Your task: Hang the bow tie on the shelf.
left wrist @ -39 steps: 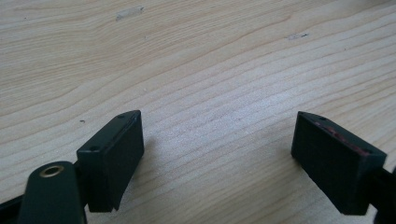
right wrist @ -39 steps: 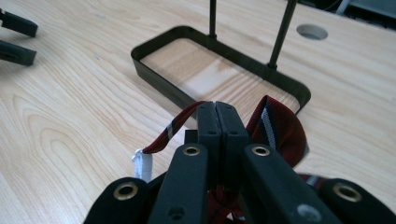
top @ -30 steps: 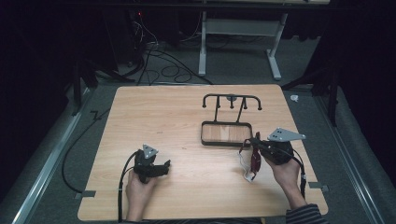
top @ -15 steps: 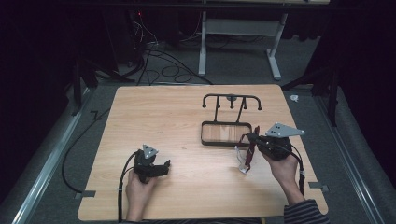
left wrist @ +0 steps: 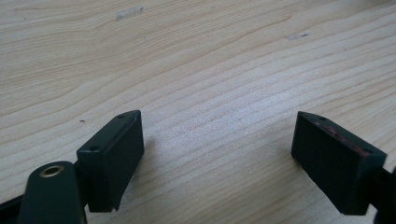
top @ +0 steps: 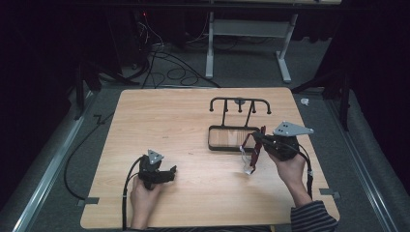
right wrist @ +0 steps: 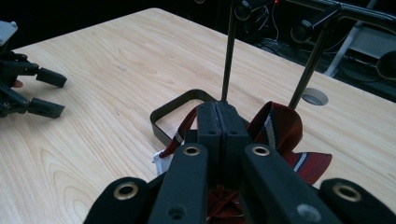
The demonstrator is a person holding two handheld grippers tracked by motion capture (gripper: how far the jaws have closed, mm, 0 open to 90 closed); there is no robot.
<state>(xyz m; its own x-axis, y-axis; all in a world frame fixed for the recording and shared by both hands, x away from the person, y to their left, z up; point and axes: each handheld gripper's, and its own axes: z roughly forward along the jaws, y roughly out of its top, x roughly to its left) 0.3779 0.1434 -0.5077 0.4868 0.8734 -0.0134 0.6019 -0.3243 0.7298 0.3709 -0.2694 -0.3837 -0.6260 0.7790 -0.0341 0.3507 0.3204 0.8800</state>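
Observation:
A dark red striped tie hangs from my right gripper, which is shut on it just above the table, beside the right end of a black rack's tray base. A white tag dangles at the tie's low end. In the right gripper view the jaws are pressed together with red cloth bunched around them and the tray rim just beyond. My left gripper rests low over the table at the front left, open; in its own view the gripper has bare wood between its fingers.
The rack's upright posts carry a crossbar with pegs behind the tray. The wooden table has a cable hole near its far edge. Cables and a desk frame lie on the floor beyond.
My right gripper has risen a little and shifted toward the rack, lifting the tie with it. The left gripper has stayed where it was.

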